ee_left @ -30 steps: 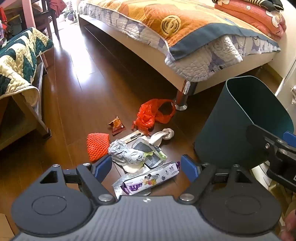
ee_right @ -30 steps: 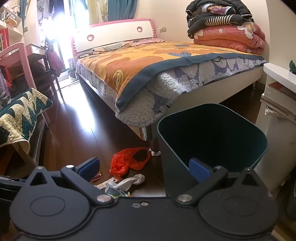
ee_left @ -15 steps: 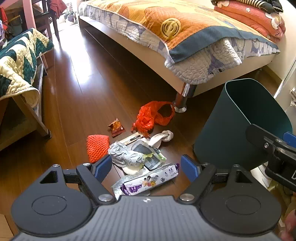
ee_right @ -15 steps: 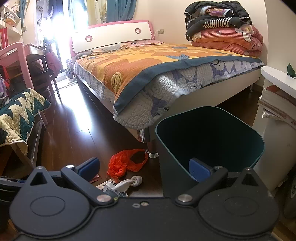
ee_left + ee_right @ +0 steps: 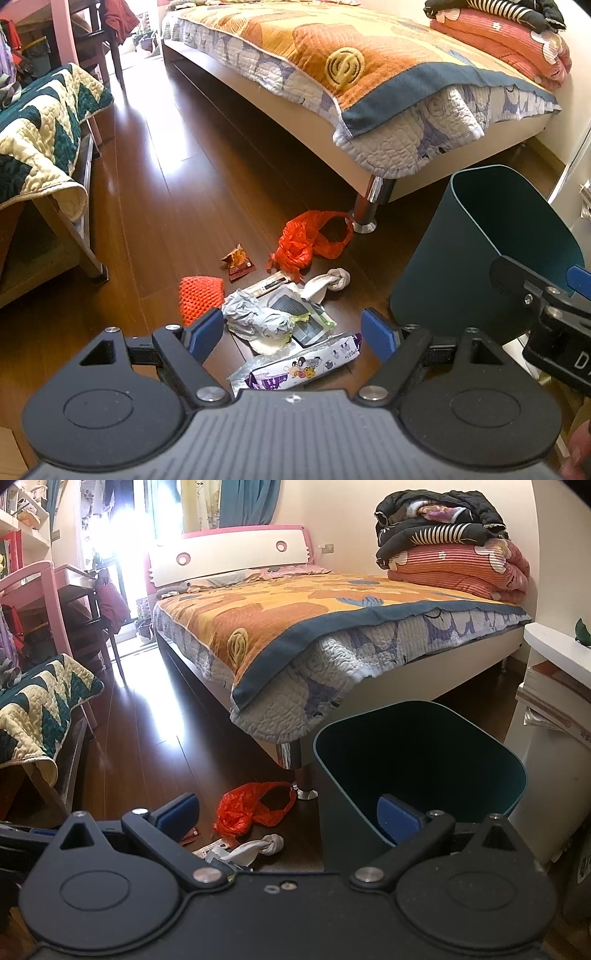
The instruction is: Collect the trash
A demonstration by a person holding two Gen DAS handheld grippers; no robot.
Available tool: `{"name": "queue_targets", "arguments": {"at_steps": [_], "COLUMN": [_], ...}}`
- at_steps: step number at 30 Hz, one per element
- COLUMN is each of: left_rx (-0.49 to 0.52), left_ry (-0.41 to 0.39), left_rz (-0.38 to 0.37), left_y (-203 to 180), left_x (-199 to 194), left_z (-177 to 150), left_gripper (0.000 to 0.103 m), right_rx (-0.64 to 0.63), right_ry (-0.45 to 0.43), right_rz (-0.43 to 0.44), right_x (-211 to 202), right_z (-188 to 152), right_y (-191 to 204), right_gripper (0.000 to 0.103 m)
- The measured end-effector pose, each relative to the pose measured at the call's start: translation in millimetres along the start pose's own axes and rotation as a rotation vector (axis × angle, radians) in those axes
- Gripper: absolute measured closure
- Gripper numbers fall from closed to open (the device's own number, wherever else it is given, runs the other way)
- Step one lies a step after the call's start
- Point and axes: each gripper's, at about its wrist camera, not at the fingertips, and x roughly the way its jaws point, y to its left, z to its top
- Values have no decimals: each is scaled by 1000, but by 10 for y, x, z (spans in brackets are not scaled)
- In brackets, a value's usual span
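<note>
Two grippers hang above the floor, each spread wide and gripping nothing. The left gripper (image 5: 293, 334) hovers over a heap of trash: a cartoon-printed wrapper (image 5: 303, 363), crumpled grey paper (image 5: 255, 319), an orange net (image 5: 201, 297), a knotted white cloth (image 5: 330, 282), a red plastic bag (image 5: 308, 242). The right gripper (image 5: 288, 812) sits at the near rim of the dark green bin (image 5: 421, 760), which stands just right of the heap, near the bed's metal leg (image 5: 365, 206). Bare wooden floor (image 5: 166, 184) stretches left and beyond.

Blown-out window (image 5: 107, 528) backlight glares across the glossy floor (image 5: 166, 162); fisheye bends the edges.
</note>
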Motion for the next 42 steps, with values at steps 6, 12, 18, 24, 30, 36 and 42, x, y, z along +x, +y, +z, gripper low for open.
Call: {"name": "queue_targets", "arguments": {"at_steps": [6,12,18,24,30,36,42], "left_rx": [16,23,23,24,23,12,-14], "left_ry": [-26,-36,-39,-41,-36,-24,-13], "left_rz": [10,12,10,11,15,28,64], "left_y": [-27,-36,-31,-46,-49,-58,-106], "left_x": [-30,-31,-31,-24,-9,16,-21], "left_z": [1,-2,-4,10,19,14,1], "left_gripper": [21,21,21,21,21,21,21], "right_rx": [9,-2,-12,-33,-35,-50,-61], "right_ry": [10,16,14,16,17,22,34], "right_rz": [4,1,-6,-1,9,38,66], "right_x": [16,29,39,53,62,96,141], "right_z": [4,-9,-15,-29,-32,-33,-17], "right_y": [-6,8,5,25,12,-10,-86], "right_gripper": [2,3,3,3,3,3,3]}}
